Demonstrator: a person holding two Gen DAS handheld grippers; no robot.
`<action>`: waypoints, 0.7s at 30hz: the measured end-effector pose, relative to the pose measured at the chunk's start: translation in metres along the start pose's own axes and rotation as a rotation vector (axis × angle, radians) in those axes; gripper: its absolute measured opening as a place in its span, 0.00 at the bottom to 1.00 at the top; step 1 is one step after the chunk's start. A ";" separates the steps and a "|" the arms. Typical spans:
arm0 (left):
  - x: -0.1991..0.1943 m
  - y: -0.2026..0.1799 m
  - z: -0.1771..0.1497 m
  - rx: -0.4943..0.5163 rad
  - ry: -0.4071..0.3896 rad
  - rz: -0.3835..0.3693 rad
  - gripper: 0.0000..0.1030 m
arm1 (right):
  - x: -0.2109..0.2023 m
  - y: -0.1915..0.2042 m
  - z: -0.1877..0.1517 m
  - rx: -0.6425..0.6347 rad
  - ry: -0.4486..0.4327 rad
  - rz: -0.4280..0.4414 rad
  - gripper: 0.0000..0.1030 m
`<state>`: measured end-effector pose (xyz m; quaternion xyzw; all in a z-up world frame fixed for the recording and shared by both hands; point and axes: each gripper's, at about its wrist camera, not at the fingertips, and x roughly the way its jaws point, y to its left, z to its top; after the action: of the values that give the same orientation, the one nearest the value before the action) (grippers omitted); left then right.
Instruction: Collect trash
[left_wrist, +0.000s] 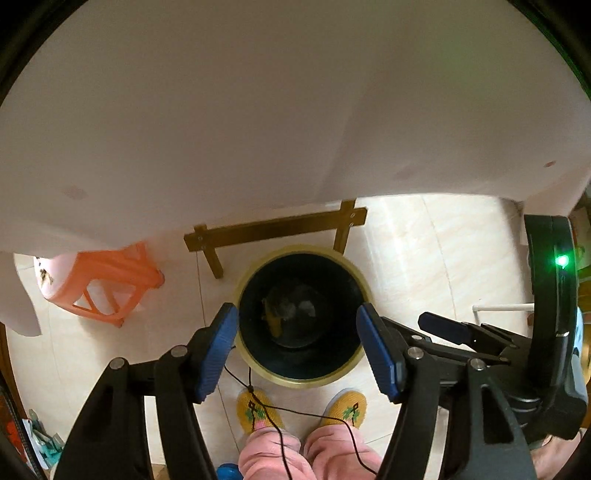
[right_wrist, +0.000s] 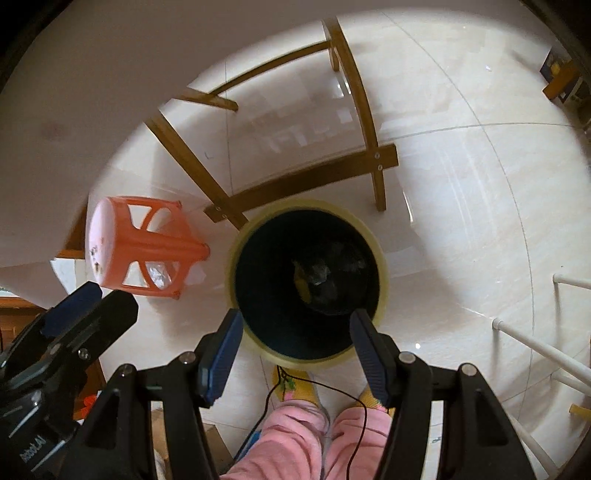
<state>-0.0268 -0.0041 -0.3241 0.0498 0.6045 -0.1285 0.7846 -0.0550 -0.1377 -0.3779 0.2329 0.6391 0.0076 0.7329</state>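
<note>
A round trash bin (left_wrist: 258, 369) with a yellow rim and a black liner stands on the tiled floor, seen from above; it also shows in the right wrist view (right_wrist: 384, 280). Crumpled trash (left_wrist: 284, 310) lies at its bottom, also seen in the right wrist view (right_wrist: 314, 280). My left gripper (left_wrist: 297, 332) is open and empty, held above the bin mouth. My right gripper (right_wrist: 295, 339) is open and empty above the bin too. The right gripper shows at the right of the left wrist view (left_wrist: 443, 328); the left gripper shows at the lower left of the right wrist view (right_wrist: 88, 306).
A white table (left_wrist: 258, 110) spreads over the far side, on wooden legs (right_wrist: 369, 110). An orange plastic stool (left_wrist: 107, 280) lies left of the bin. The person's pink trousers (left_wrist: 306, 454) and yellow slippers (left_wrist: 255, 406) are just before the bin. A white rack (right_wrist: 535, 343) stands right.
</note>
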 end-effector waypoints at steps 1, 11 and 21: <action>-0.009 -0.002 0.001 0.006 -0.007 0.004 0.63 | -0.011 0.002 0.000 0.003 -0.011 0.006 0.59; -0.119 -0.005 0.014 -0.037 -0.057 -0.020 0.63 | -0.114 0.027 -0.001 -0.001 -0.083 0.042 0.59; -0.241 -0.003 0.023 -0.073 -0.161 -0.031 0.63 | -0.243 0.067 -0.006 -0.127 -0.167 0.051 0.59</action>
<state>-0.0626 0.0217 -0.0864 0.0011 0.5446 -0.1222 0.8297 -0.0854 -0.1511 -0.1284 0.2022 0.5678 0.0472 0.7965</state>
